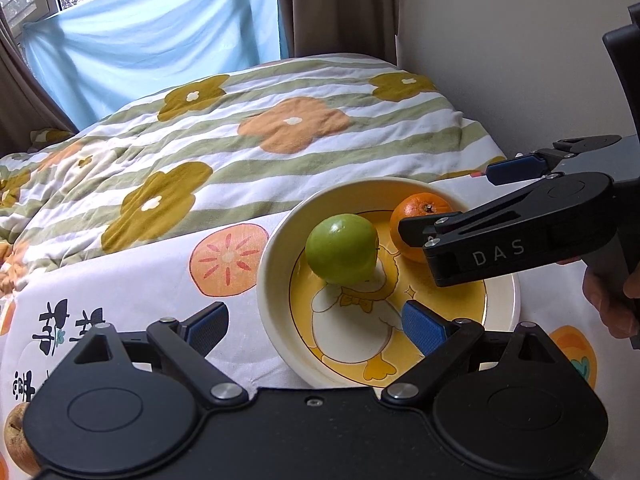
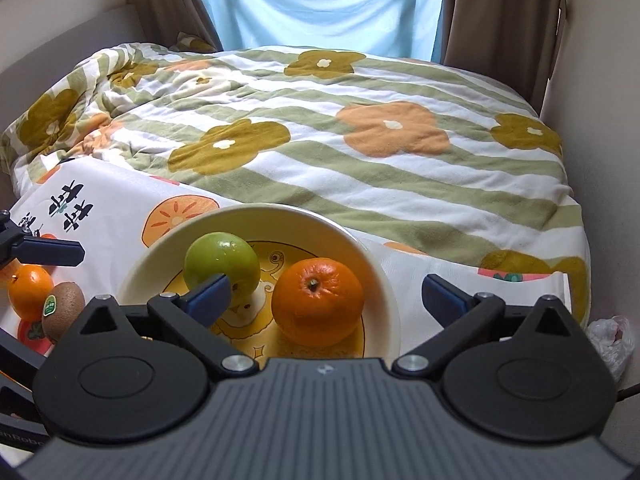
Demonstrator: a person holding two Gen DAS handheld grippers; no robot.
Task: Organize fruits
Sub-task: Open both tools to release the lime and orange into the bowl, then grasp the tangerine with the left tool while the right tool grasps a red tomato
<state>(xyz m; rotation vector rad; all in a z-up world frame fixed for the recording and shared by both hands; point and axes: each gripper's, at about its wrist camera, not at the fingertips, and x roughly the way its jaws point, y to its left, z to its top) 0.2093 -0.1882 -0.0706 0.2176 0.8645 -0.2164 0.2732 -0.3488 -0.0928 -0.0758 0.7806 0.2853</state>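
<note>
A cream bowl (image 1: 272, 264) with a yellow duck picture holds a green apple (image 1: 342, 249) and an orange (image 1: 416, 216). In the right wrist view the bowl (image 2: 384, 280) holds the same apple (image 2: 224, 260) and orange (image 2: 318, 300). My left gripper (image 1: 316, 326) is open and empty at the bowl's near rim. My right gripper (image 2: 328, 300) is open, its fingers on either side of the orange without touching it; it also shows in the left wrist view (image 1: 448, 204). A second orange (image 2: 30, 296) and a kiwi (image 2: 62, 310) lie left of the bowl.
The bowl stands on a white cloth (image 1: 140, 280) printed with persimmons, at the edge of a bed with a striped flower quilt (image 2: 320, 140). A brownish fruit (image 1: 16, 440) lies at the near left. A white plastic bag (image 2: 612, 340) lies at the right.
</note>
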